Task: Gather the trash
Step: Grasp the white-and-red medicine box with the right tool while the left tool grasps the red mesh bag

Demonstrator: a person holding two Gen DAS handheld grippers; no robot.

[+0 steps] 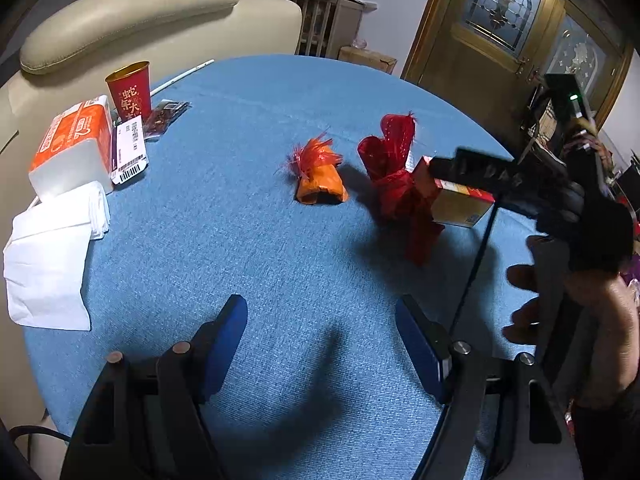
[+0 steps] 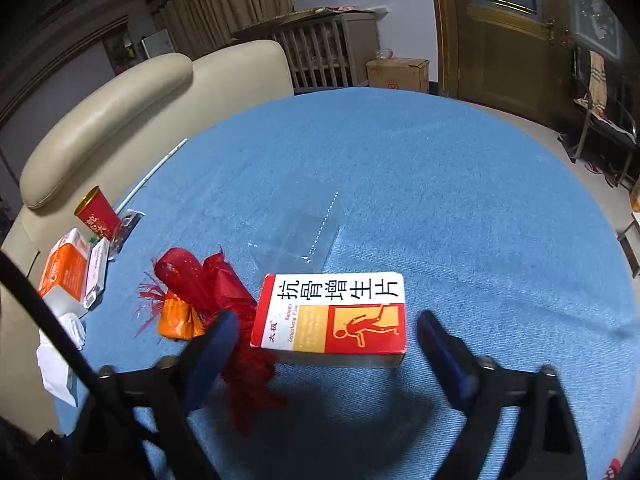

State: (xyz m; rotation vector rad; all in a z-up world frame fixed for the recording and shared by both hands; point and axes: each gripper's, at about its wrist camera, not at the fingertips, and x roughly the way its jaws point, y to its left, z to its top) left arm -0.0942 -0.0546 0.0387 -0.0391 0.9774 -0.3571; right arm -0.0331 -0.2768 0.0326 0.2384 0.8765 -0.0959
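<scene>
A red, white and yellow medicine box (image 2: 328, 316) lies flat on the blue tablecloth (image 2: 440, 200). My right gripper (image 2: 327, 322) is open, with a finger on each side of the box and a gap at both pads. Left of the box are a crumpled red wrapper (image 2: 208, 284) and an orange wrapper with red fringe (image 2: 178, 320). In the left wrist view the orange wrapper (image 1: 320, 180), the red wrapper (image 1: 396, 176) and the box (image 1: 464, 208) sit mid-table, ahead of my left gripper (image 1: 320, 308). It hovers open over bare cloth with nothing between its fingers.
At the table's left stand a red paper cup (image 1: 130, 90), an orange tissue pack (image 1: 72, 144), a barcoded white box (image 1: 130, 148), a dark packet (image 1: 166, 114) and white napkins (image 1: 48, 264). A clear plastic box (image 2: 296, 240) lies beyond the medicine box. A beige sofa (image 1: 120, 20) borders the table.
</scene>
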